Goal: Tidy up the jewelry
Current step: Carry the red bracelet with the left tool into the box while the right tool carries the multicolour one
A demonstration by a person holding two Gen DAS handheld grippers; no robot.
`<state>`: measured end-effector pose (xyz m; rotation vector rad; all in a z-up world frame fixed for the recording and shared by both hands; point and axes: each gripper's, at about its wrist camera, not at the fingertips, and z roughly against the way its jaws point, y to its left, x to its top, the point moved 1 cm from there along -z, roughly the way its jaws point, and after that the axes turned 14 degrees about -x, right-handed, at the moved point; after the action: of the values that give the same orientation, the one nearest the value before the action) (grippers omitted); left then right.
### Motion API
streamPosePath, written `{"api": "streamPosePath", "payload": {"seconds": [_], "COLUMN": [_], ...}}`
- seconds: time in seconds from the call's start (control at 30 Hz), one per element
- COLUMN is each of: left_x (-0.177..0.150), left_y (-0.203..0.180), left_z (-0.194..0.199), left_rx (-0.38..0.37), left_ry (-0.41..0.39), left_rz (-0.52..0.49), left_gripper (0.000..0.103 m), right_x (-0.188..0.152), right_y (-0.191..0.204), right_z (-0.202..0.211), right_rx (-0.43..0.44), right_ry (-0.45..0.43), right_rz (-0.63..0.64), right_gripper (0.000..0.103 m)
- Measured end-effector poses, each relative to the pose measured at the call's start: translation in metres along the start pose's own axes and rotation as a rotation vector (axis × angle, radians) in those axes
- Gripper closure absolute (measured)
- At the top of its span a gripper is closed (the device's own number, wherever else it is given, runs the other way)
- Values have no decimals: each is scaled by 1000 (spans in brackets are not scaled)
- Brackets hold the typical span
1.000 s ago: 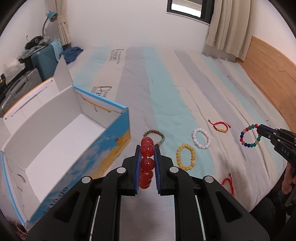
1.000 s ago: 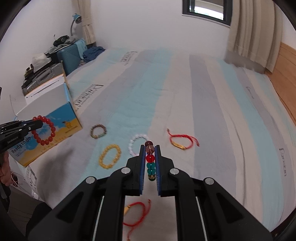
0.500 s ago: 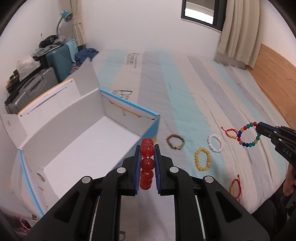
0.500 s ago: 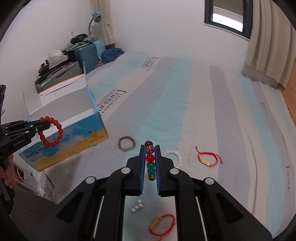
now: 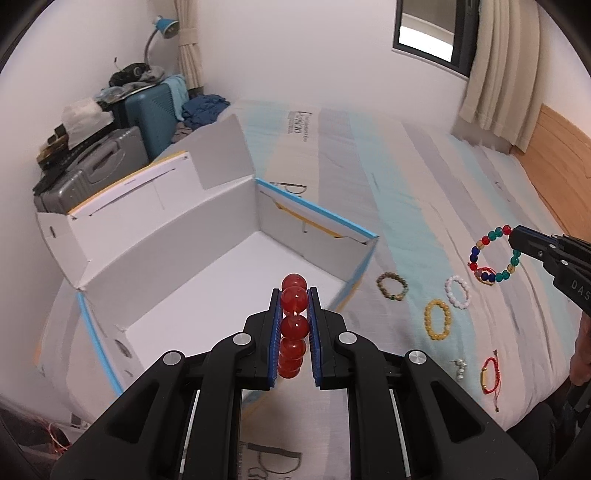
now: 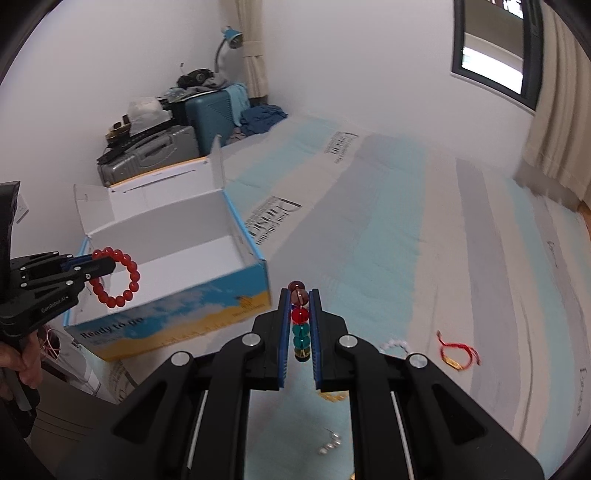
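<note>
"Ready to go" on box (image 6: 177,325); "DAS…", perhaps, on right gripper (image 5: 517,240)

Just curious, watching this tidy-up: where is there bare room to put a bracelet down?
The open box has a bare white floor between its walls. The striped bed cover beyond the box, toward the curtain, is free. It is crowded near the bed's edge: brown, white and yellow bracelets.

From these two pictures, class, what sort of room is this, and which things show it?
Most likely a bedroom: a wide bed with a striped sheet, suitcases stacked in the corner under a desk lamp, and a curtained window.
</note>
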<state>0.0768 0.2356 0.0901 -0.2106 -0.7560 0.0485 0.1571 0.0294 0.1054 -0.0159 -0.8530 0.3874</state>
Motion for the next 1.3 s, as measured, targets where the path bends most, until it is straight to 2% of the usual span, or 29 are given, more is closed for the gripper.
{"api": "streamPosePath", "payload": {"seconds": [0.7, 1.3], "left_x": [-13, -36], "left_y": [81, 132], "left_z": [22, 13], "left_rx": [51, 57], "left_ry": [-14, 11], "left_rz": [99, 173], "left_gripper": [91, 91], "right_x": [44, 38], "right_y": [119, 188], "right_z": [-20, -53], "right_rx": [120, 182], "right_ry": [-12, 34], "right_rz": [106, 185], "right_gripper": [94, 94]}}
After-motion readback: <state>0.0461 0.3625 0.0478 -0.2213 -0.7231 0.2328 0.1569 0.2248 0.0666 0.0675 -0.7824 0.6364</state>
